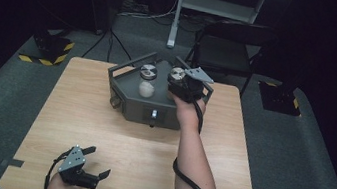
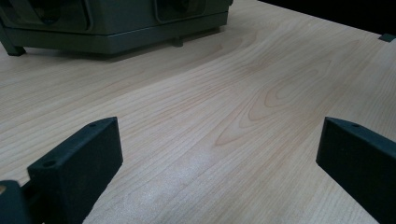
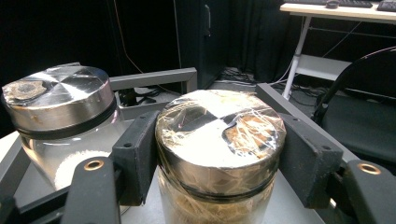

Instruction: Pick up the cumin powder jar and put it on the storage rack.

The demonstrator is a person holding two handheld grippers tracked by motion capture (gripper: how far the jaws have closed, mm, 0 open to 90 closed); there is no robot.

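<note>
**Right fingers clamped on the jar lid, left fingers spread over bare desk**

Your right gripper has its two black fingers pressed against opposite sides of the metal lid of the right-hand jar; the pads touch the lid's rim at 9 and 3 o'clock in the right gripper view, so you are grasping the jar at its cap. The lid is wrapped in crinkled clear film, and pale straw-like strands show through the glass below it. From the high view your right gripper sits at about 1 o'clock of the desk centre, your forearm running up to it from the bottom edge.

At 9 o'clock of the held jar, just beside it but apart, stands the second jar, also metal-capped, with a white lump inside. Both jars stand upright in the grey tray, a dark angular box with raised bar handles at its far corners; the second jar is on the left of the tray.

Your left gripper rests low at 7 o'clock of the desk, well apart from the tray. Its fingers are released and spread wide, with nothing but wood grain between them. In the left gripper view the tray lies off at 11 o'clock.

Beyond the desk at 12 o'clock, a black folding chair stands on the carpet.
</note>
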